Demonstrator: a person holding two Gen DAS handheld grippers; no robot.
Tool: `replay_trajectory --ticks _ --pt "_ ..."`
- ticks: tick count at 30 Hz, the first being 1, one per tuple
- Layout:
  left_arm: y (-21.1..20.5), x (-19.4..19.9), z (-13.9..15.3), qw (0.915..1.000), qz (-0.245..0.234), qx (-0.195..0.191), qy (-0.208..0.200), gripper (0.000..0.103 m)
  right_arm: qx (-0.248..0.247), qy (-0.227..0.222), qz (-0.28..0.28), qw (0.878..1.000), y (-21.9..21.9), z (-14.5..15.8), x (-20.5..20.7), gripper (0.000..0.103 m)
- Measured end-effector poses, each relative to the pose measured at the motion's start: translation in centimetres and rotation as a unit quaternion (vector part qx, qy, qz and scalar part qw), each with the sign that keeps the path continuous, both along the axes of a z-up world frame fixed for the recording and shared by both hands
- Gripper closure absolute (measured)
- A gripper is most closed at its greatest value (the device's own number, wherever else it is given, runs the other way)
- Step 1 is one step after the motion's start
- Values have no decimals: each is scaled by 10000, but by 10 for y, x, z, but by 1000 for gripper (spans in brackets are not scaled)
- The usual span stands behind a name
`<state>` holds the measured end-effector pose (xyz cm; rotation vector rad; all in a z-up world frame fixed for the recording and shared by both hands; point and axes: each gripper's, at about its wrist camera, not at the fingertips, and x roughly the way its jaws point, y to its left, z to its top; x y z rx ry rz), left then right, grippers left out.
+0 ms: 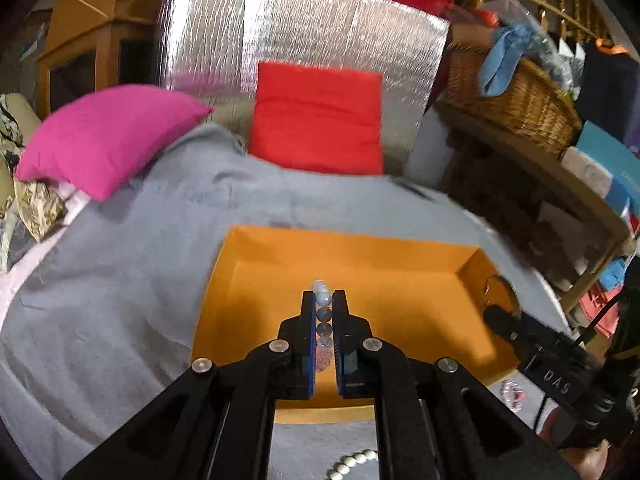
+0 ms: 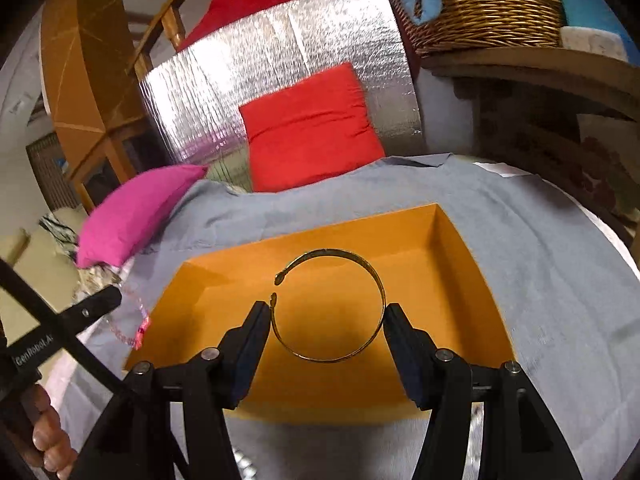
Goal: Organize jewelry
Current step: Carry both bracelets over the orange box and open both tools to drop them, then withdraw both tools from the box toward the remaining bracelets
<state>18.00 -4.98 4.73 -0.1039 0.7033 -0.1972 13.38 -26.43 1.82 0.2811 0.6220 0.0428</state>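
Observation:
An orange tray [image 1: 256,280] lies on the grey cloth; it also shows in the right wrist view [image 2: 208,292]. My left gripper [image 1: 324,300] is shut on a string of pale blue and clear beads [image 1: 323,298], held over the tray. My right gripper [image 2: 326,312] holds a gold open bangle [image 2: 352,260] between its two fingers, above the tray's middle. In the left wrist view the right gripper [image 1: 494,314] is at the tray's right edge. In the right wrist view the left gripper [image 2: 108,298] is at the far left with pink clear beads [image 2: 134,330] hanging by it.
A white bead string [image 1: 352,462] and a small pink and clear bead piece [image 1: 512,396] lie on the grey cloth [image 1: 120,280] near the tray's near side. A red cushion [image 1: 316,120], a pink cushion [image 1: 108,136] and a silver foil panel [image 1: 300,20] stand behind. A wicker basket [image 1: 516,96] sits on a shelf at right.

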Motion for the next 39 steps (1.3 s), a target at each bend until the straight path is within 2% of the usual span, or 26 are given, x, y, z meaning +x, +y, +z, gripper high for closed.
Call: replay_trajectory --ticks 9,15,16,18,20,21,24,30,39 --pt "-16 15 -41 9965 82 732 402 95 -226 426 -9 9988 3 -28 32 41" --pt "-23 11 -51 9915 103 1212 455 95 -309 750 -123 9966 0 -42 37 41" --pt "-24 9 -51 9905 127 1292 456 93 -321 768 -115 9965 0 -42 36 40" --pt "-25 3 -47 9892 137 1403 402 81 -437 774 -84 9960 2 -42 35 39" --pt "-24 -4 -41 9878 194 1517 280 57 -501 772 -61 9957 4 -40 32 35" --pt "-23 -10 -35 9868 247 1592 156 55 -489 758 -47 9959 4 -38 30 35" --pt "-21 -22 -23 9847 309 1717 -47 53 -486 685 -60 9965 4 -32 26 35" --pt "-14 -44 3 9834 438 1717 -378 41 -529 574 -67 9969 5 -16 5 35" --pt "-8 -68 20 9818 468 1743 -594 41 -488 624 7 9969 6 -4 -25 35"
